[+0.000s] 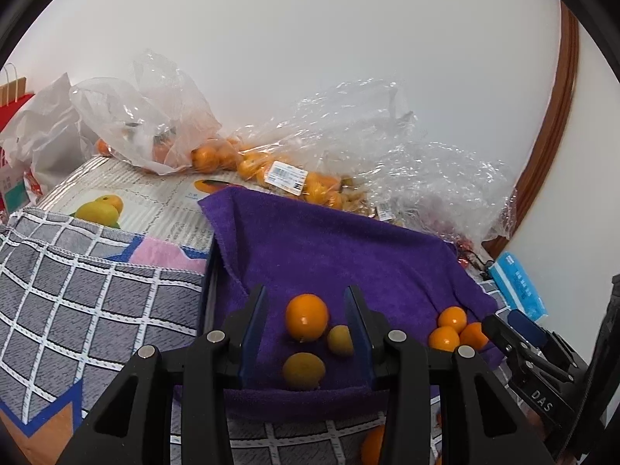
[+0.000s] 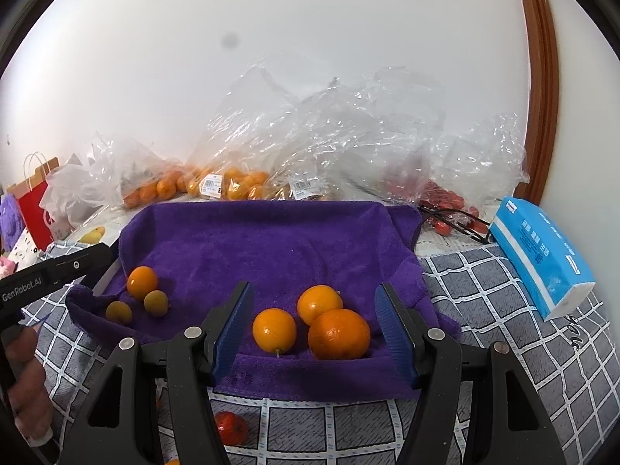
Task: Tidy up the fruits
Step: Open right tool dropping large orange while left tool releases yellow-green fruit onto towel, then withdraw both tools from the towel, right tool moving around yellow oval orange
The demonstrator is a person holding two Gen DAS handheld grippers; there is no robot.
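Note:
A purple towel [image 2: 271,248] lines a tray. In the left wrist view my left gripper [image 1: 306,317] is open above the tray's left part, around an orange [image 1: 307,317] and two yellow-green fruits [image 1: 303,370] [image 1: 340,340]. In the right wrist view my right gripper [image 2: 314,325] is open around three oranges [image 2: 274,330] [image 2: 319,303] [image 2: 339,334] at the tray's right part; they also show in the left wrist view [image 1: 451,319]. Neither gripper touches fruit. The left group shows in the right wrist view [image 2: 142,282].
Clear plastic bags of oranges [image 2: 232,184] and red fruit [image 2: 445,201] lie behind the tray by the wall. A blue tissue pack [image 2: 538,255] lies to the right. A small red fruit [image 2: 231,427] sits on the checked cloth [image 2: 484,310] in front.

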